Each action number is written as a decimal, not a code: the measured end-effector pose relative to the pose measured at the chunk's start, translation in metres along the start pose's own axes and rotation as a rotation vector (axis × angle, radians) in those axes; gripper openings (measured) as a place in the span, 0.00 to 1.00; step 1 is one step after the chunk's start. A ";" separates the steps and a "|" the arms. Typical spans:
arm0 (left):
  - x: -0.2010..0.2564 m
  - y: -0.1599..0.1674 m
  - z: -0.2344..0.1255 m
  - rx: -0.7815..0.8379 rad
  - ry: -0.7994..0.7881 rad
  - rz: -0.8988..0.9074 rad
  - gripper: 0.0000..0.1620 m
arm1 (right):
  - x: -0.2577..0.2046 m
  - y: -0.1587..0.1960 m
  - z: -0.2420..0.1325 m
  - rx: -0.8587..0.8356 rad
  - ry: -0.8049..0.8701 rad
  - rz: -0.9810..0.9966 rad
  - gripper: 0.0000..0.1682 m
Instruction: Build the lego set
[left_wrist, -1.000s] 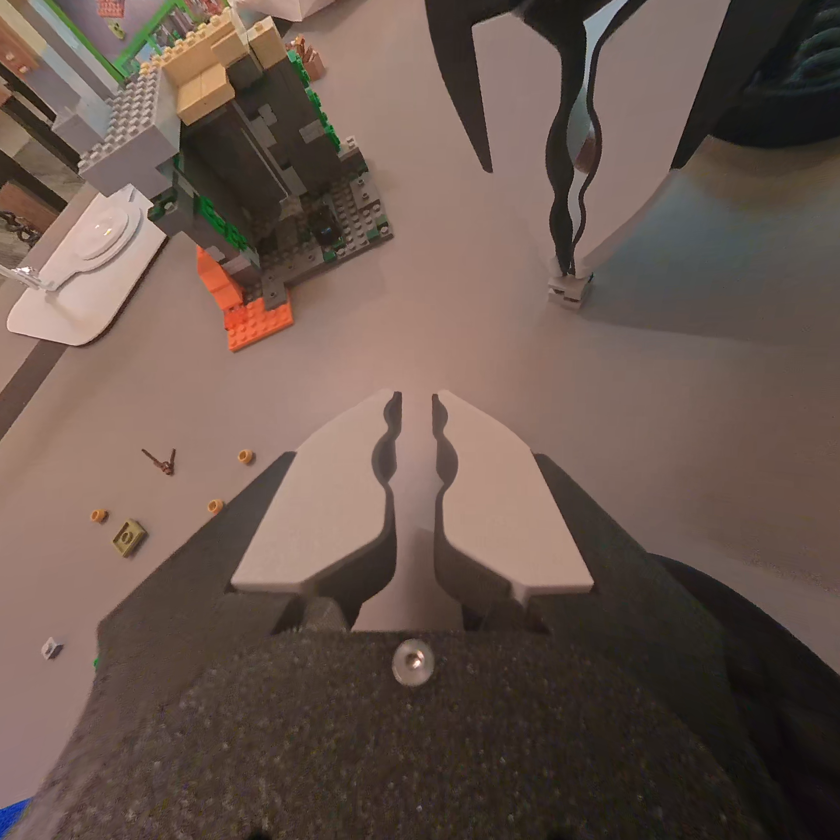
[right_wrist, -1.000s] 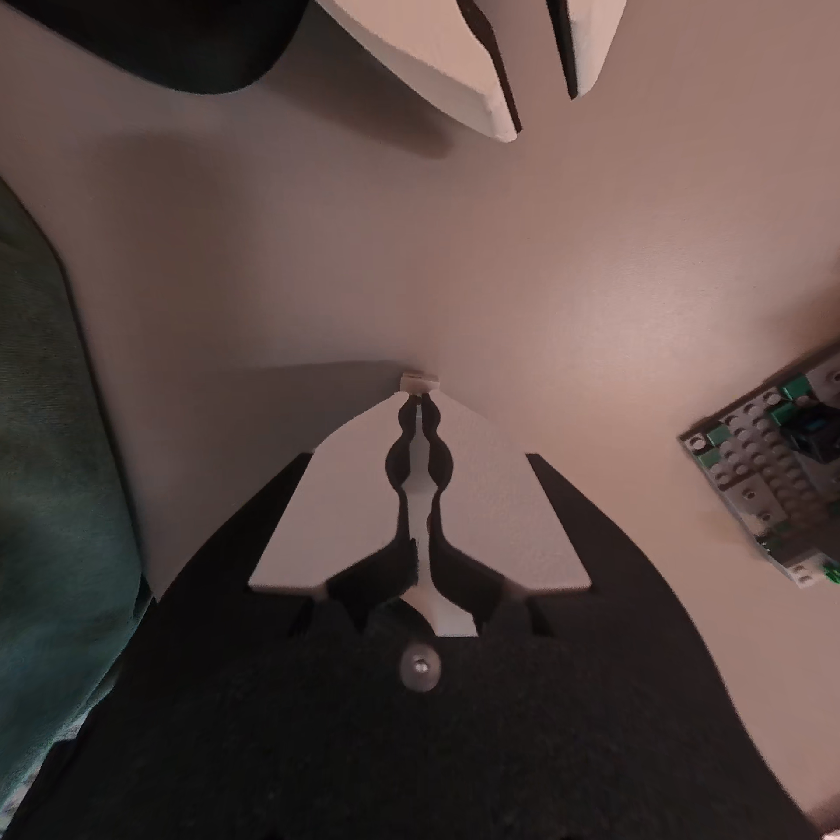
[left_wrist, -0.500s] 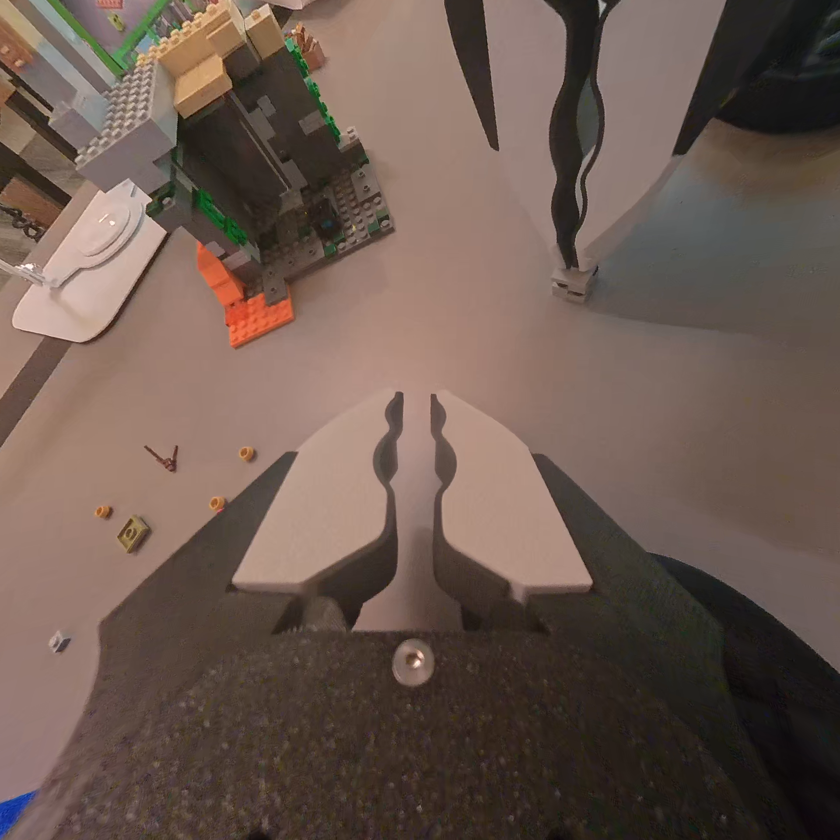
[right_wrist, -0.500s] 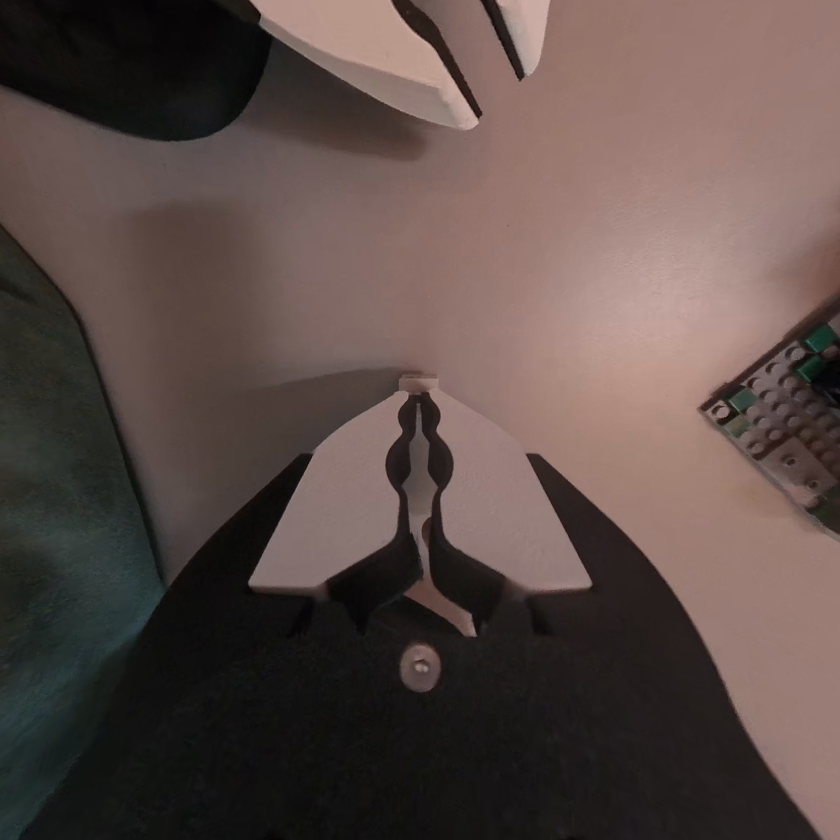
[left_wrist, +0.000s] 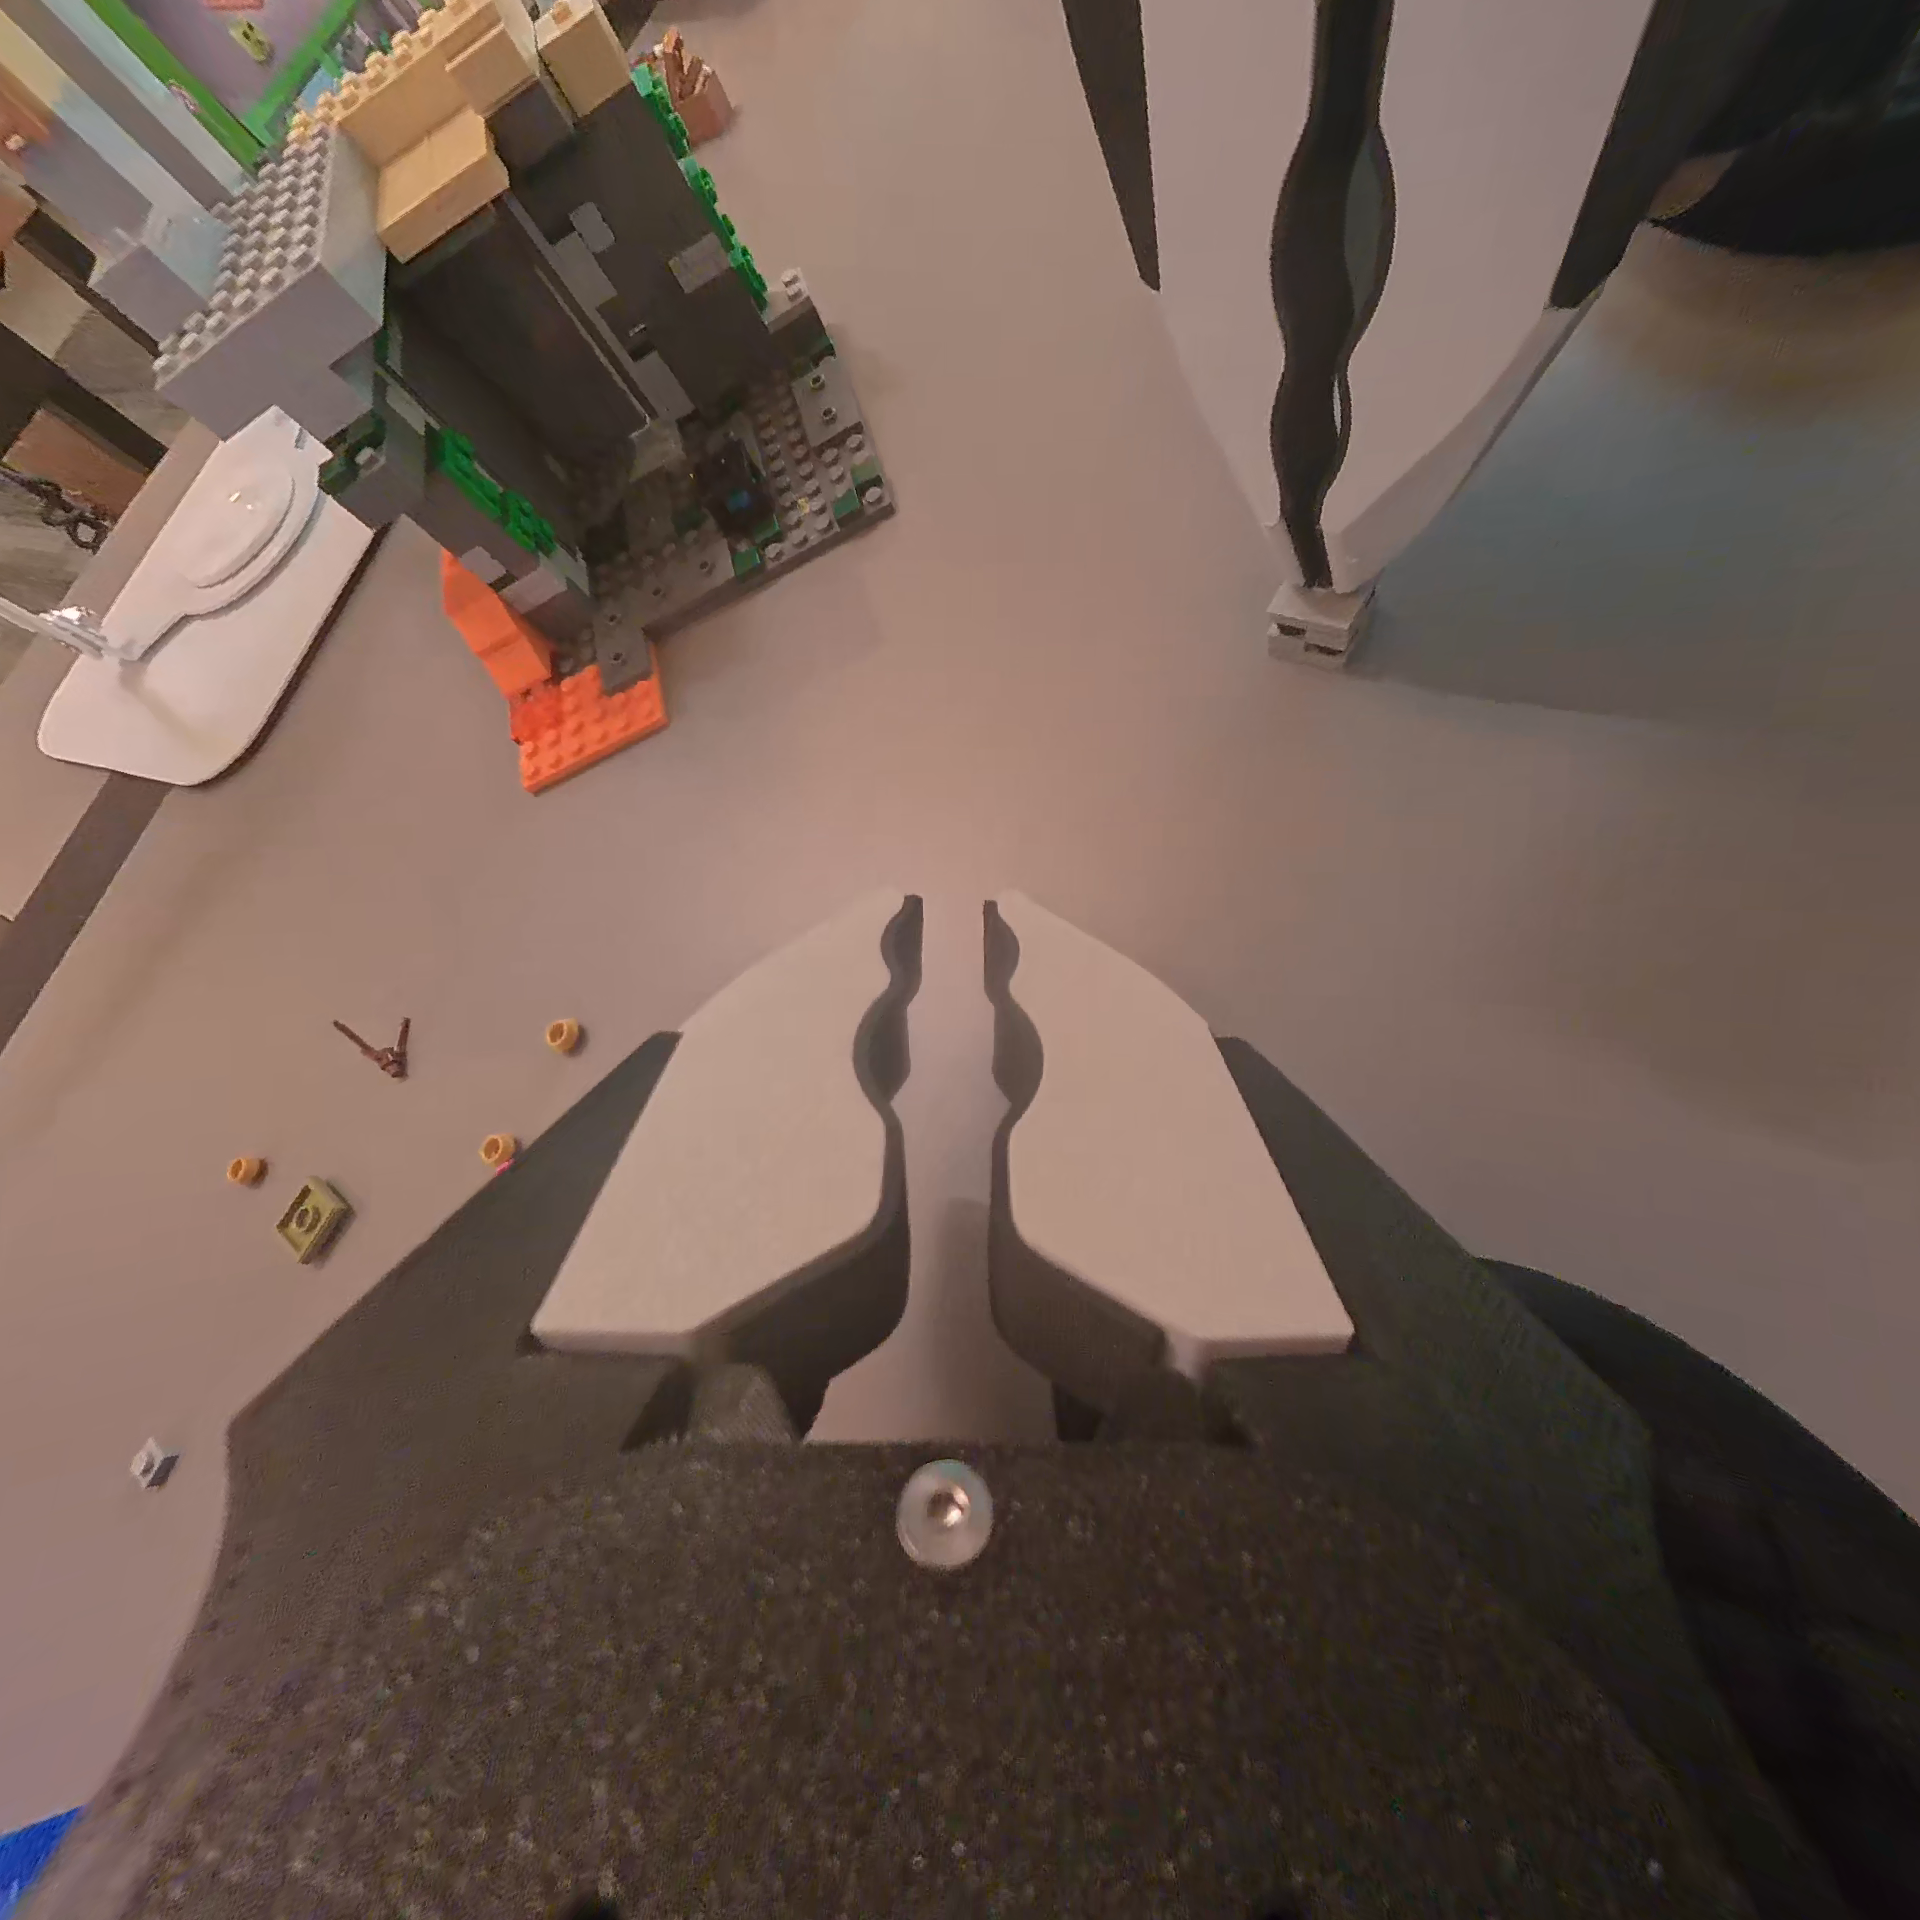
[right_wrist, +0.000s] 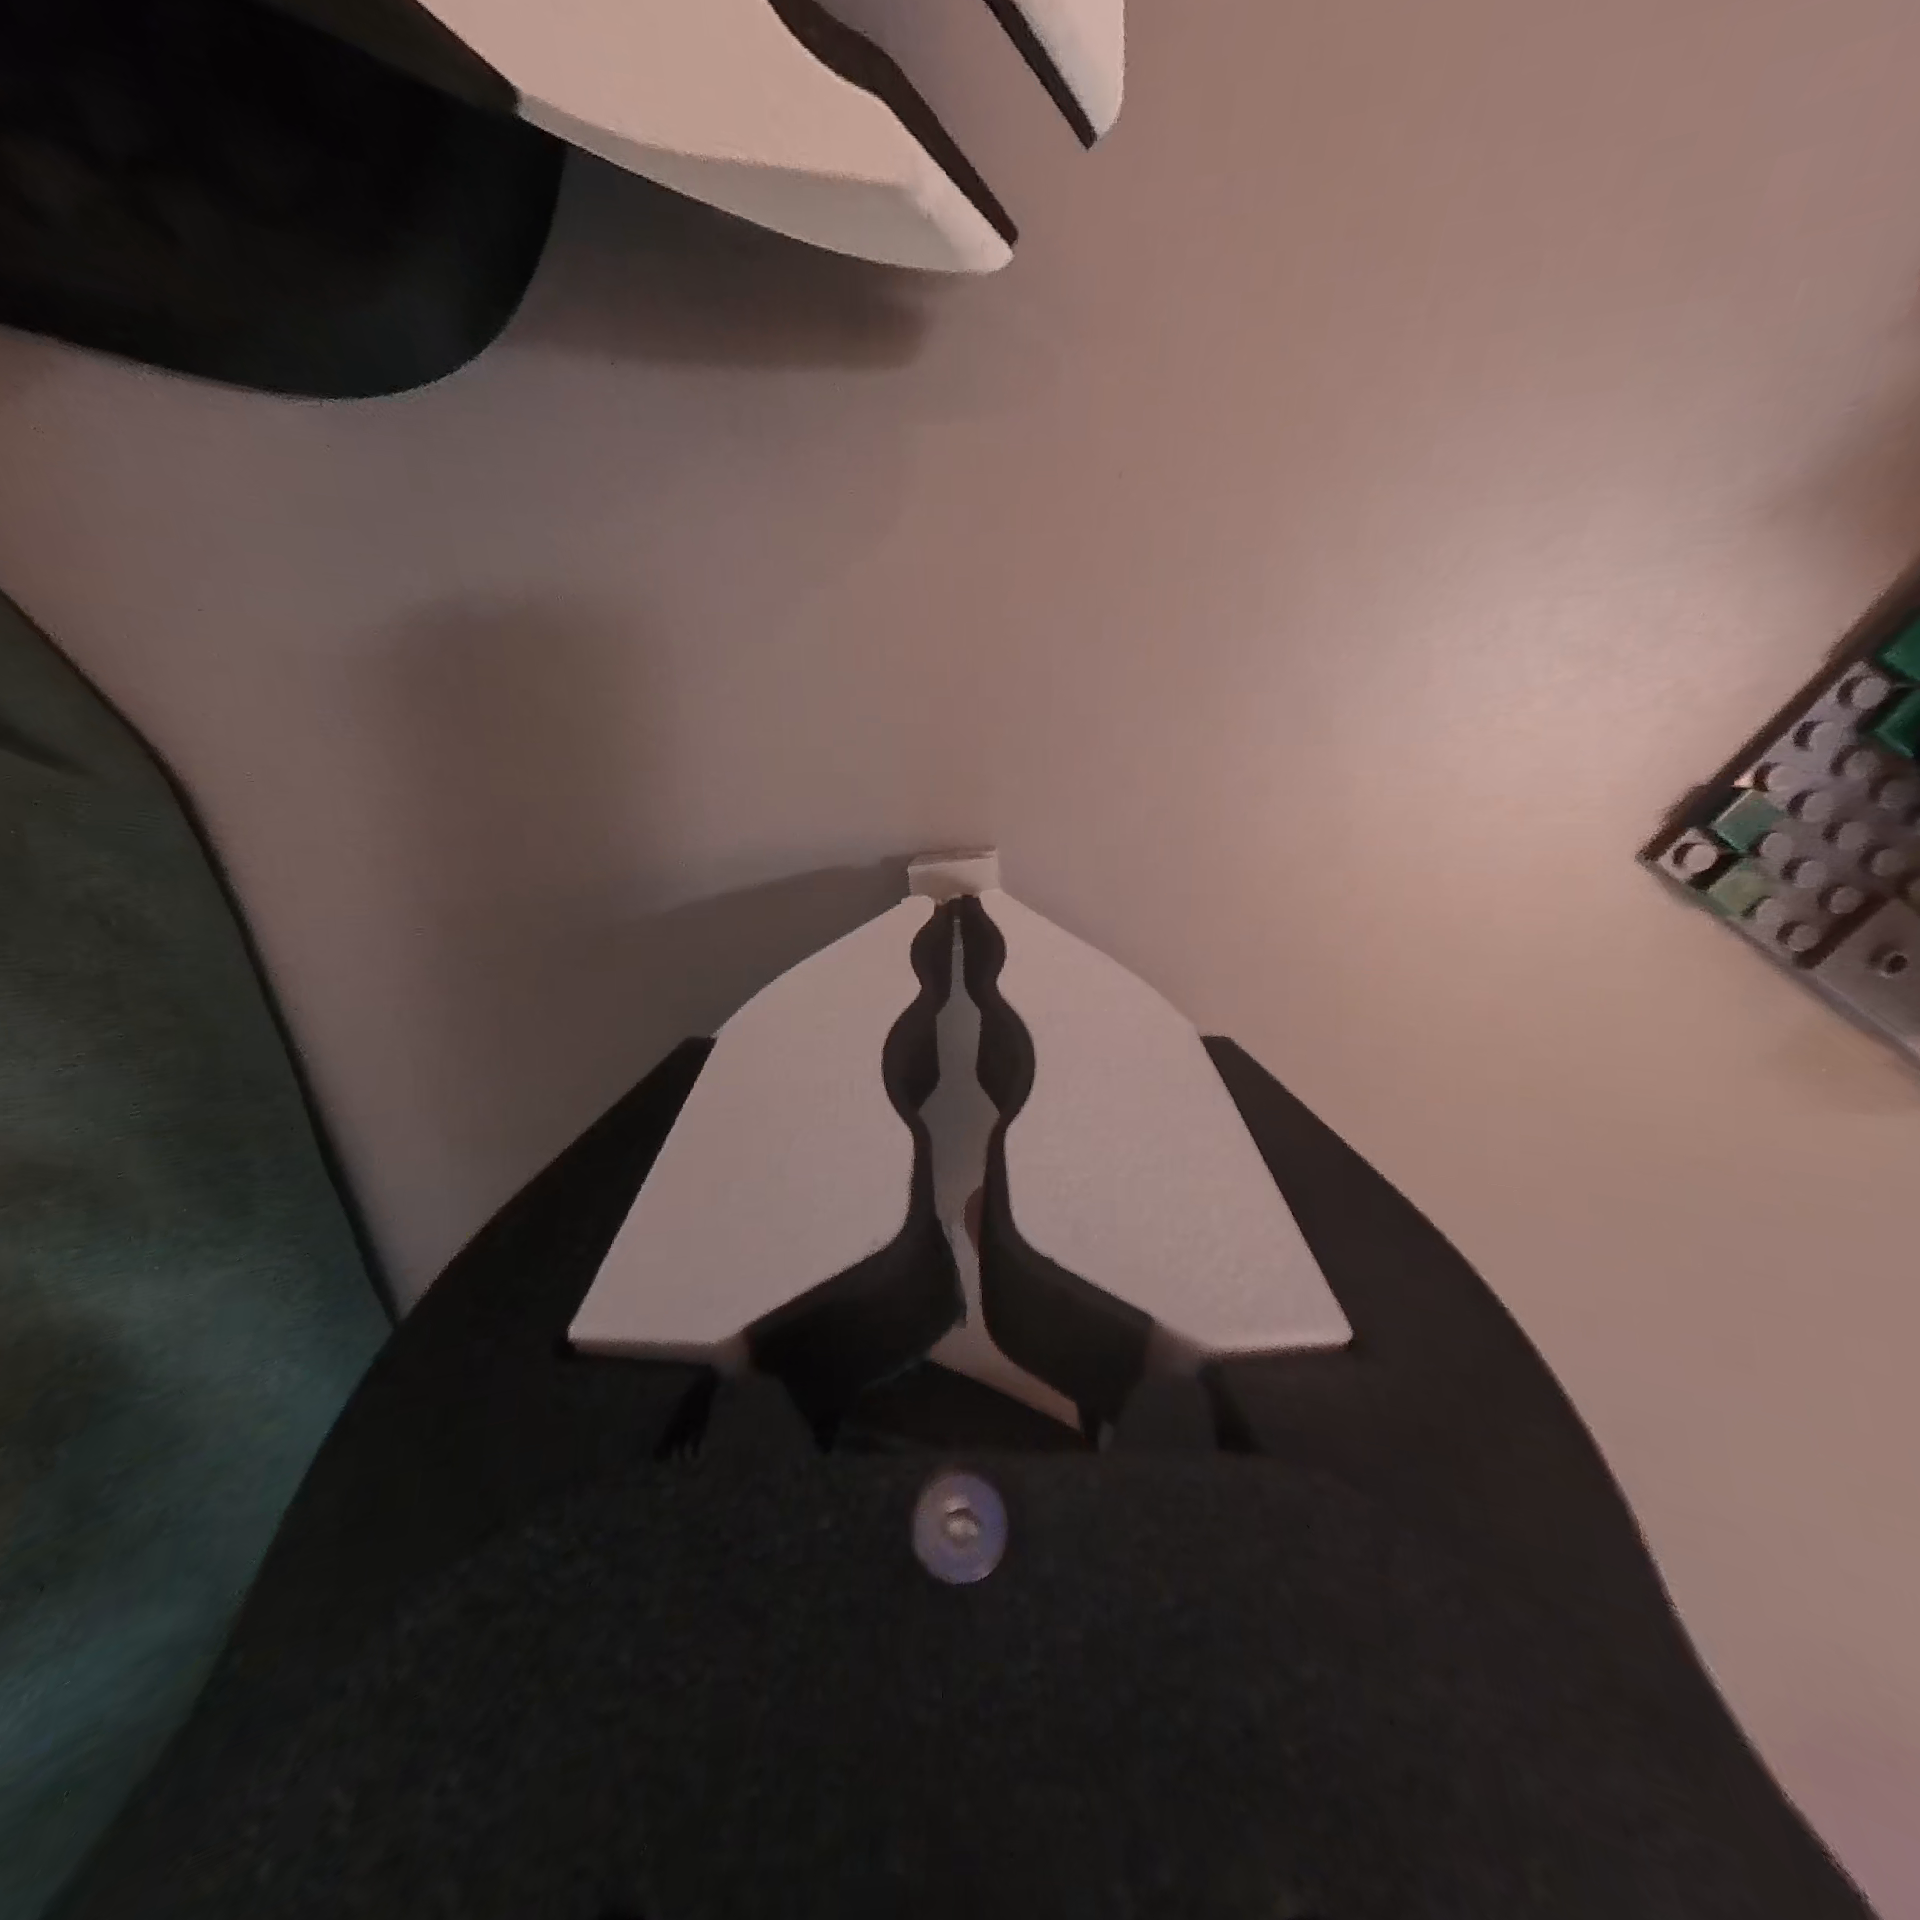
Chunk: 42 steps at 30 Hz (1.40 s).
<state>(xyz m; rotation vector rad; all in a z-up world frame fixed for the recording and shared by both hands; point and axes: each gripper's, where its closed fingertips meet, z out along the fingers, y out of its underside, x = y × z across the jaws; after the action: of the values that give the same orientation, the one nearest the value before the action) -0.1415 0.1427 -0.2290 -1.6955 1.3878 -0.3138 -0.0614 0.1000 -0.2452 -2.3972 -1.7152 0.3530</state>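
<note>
Lego castle build (left_wrist: 540, 395) sitting left-forward of right gripper (left_wrist: 1311, 566), which is pinching small grey brick stack (left_wrist: 1314, 629); left gripper (left_wrist: 951, 914) hovering empty, jaws narrowly parted.

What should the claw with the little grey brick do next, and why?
Probably carry it toward the castle build. The right claw is shut on the small grey brick, which sits apart from the build, while the left claw waits open with nothing in it.
</note>
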 end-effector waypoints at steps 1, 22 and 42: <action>0.000 0.000 0.000 -0.001 0.000 0.003 0.06 | 0.000 0.000 0.000 0.005 0.010 -0.014 0.01; 0.001 0.001 0.001 -0.006 0.006 0.010 0.06 | -0.001 -0.003 -0.003 -0.025 -0.007 -0.122 0.05; 0.003 -0.003 0.000 0.016 0.018 0.033 0.05 | -0.023 -0.006 -0.006 0.278 -0.183 -0.109 0.17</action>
<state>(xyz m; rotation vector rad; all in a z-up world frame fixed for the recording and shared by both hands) -0.1390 0.1400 -0.2276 -1.6588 1.4207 -0.3215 -0.0723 0.0807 -0.2354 -2.1200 -1.7294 0.7611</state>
